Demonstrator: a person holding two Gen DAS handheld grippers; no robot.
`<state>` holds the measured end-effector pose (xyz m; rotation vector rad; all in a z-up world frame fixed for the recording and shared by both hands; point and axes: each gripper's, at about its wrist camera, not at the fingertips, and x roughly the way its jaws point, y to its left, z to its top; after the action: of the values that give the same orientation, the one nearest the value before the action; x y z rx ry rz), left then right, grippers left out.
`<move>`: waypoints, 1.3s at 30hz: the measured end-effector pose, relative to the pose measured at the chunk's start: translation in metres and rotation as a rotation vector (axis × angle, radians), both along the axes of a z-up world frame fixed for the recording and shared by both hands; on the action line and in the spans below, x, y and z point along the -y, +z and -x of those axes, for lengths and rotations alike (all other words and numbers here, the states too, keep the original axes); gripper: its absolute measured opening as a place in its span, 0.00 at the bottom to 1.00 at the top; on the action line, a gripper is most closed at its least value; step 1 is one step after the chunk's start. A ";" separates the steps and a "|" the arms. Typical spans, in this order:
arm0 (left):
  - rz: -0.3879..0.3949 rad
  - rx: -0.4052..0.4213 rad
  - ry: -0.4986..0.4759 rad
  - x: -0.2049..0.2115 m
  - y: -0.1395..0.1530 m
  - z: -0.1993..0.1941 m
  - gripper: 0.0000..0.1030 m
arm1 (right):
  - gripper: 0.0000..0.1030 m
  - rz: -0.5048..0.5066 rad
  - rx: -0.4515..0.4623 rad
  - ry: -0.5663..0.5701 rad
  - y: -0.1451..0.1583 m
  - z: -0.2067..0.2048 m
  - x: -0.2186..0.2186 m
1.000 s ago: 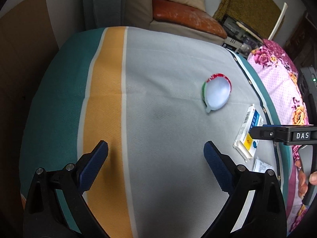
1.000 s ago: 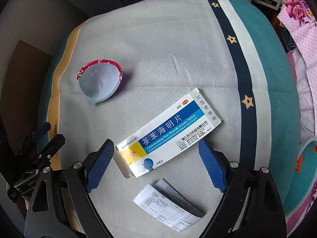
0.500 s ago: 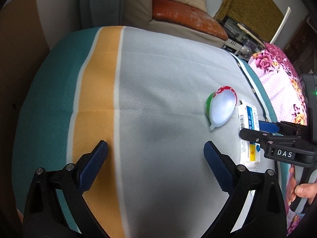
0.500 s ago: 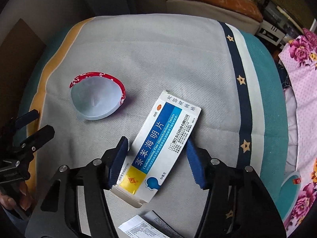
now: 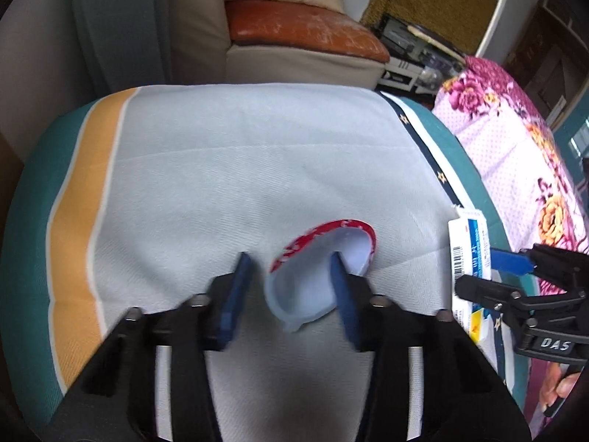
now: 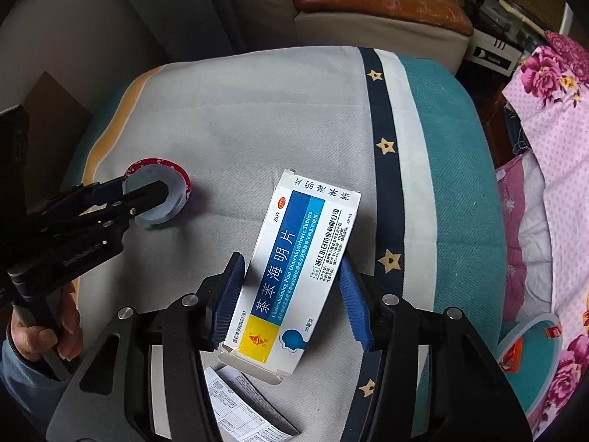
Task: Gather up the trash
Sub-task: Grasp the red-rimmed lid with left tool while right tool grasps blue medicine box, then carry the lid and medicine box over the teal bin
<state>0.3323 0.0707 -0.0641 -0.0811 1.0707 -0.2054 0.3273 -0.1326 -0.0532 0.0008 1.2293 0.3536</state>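
On the striped surface (image 6: 279, 125): left gripper (image 5: 291, 280) has dropped in from well back, jaws narrowed astride the foil lid (image 5: 320, 272), not yet clamped; right gripper (image 6: 291, 291) has closed onto the medicine box (image 6: 294, 272), pads touching both edges; both pickups look near; leaflet (image 6: 239, 409) cut off below; motion blur hides lid contact.

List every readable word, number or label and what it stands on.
"DAS": right hand-held gripper body.
"茶苯海明片", "Dimenhydrinate Tablets", "OTC", "20片", "50毫克": box.
Box barcode digits, smaller maker's print: too small.
Leaflet: too small.
Left hand-held gripper lettering: blurred.
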 end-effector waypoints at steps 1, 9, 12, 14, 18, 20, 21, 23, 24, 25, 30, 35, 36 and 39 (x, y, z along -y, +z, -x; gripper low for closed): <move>-0.010 -0.002 -0.005 0.004 -0.001 0.001 0.16 | 0.48 -0.008 0.001 -0.003 0.001 0.002 0.003; -0.055 0.049 0.038 0.018 0.020 0.033 0.08 | 0.48 -0.064 0.019 -0.041 0.014 0.021 0.034; -0.053 0.062 0.027 0.027 0.034 0.045 0.08 | 0.48 -0.089 0.032 -0.067 0.024 0.029 0.049; -0.050 0.067 0.020 0.035 0.041 0.053 0.08 | 0.48 -0.105 0.042 -0.077 0.030 0.037 0.059; -0.040 0.072 -0.013 0.058 0.053 0.070 0.09 | 0.48 -0.128 0.062 -0.095 0.043 0.057 0.080; -0.034 0.074 -0.032 0.071 0.058 0.078 0.09 | 0.48 -0.138 0.071 -0.108 0.049 0.069 0.093; -0.033 0.076 -0.042 0.078 0.060 0.083 0.09 | 0.48 -0.142 0.075 -0.114 0.051 0.075 0.099; -0.028 0.075 -0.065 0.093 0.063 0.092 0.09 | 0.48 -0.152 0.082 -0.129 0.055 0.087 0.112; -0.026 0.074 -0.076 0.100 0.064 0.095 0.09 | 0.48 -0.158 0.085 -0.138 0.057 0.094 0.120; -0.024 0.074 -0.088 0.109 0.065 0.099 0.09 | 0.48 -0.164 0.089 -0.147 0.058 0.100 0.127; -0.016 0.068 -0.156 0.155 0.068 0.118 0.09 | 0.48 -0.194 0.108 -0.203 0.065 0.128 0.167; -0.018 0.067 -0.224 0.203 0.072 0.132 0.09 | 0.48 -0.228 0.131 -0.271 0.070 0.153 0.214; -0.016 0.066 -0.236 0.213 0.072 0.135 0.09 | 0.48 -0.232 0.135 -0.281 0.071 0.156 0.222; -0.007 0.059 -0.273 0.242 0.072 0.143 0.09 | 0.48 -0.242 0.152 -0.313 0.073 0.168 0.249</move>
<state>0.1893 -0.1710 0.0077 0.0780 1.0212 -0.4470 0.1589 -0.3820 0.0202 0.3644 1.0108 0.2222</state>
